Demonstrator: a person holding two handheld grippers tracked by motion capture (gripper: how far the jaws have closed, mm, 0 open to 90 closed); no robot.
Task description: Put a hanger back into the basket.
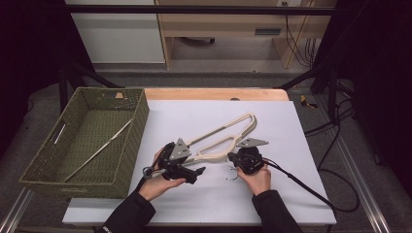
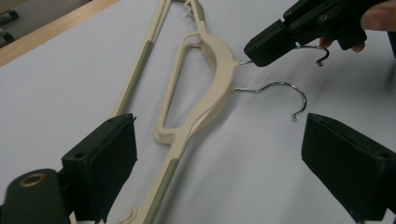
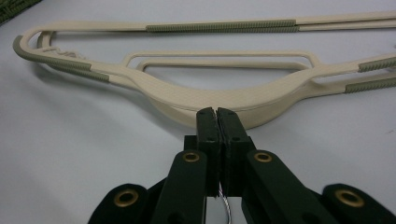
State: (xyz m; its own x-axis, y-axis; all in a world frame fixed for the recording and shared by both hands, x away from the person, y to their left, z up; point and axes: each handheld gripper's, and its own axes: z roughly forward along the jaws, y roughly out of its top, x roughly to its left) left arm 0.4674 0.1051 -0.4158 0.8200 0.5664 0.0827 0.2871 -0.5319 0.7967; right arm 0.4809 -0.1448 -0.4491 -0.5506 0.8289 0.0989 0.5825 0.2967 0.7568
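Two cream hangers (image 1: 228,138) lie stacked mid-table on the white sheet (image 1: 301,194), right of the green basket (image 1: 102,182). Right gripper (image 3: 216,112) is clenched on what looks like the upper hanger's wire hook (image 2: 322,53) — left gripper (image 2: 219,158) gapes wide, grasping nothing.

No text, label, brand, number or sign can be read anywhere in these pictures.
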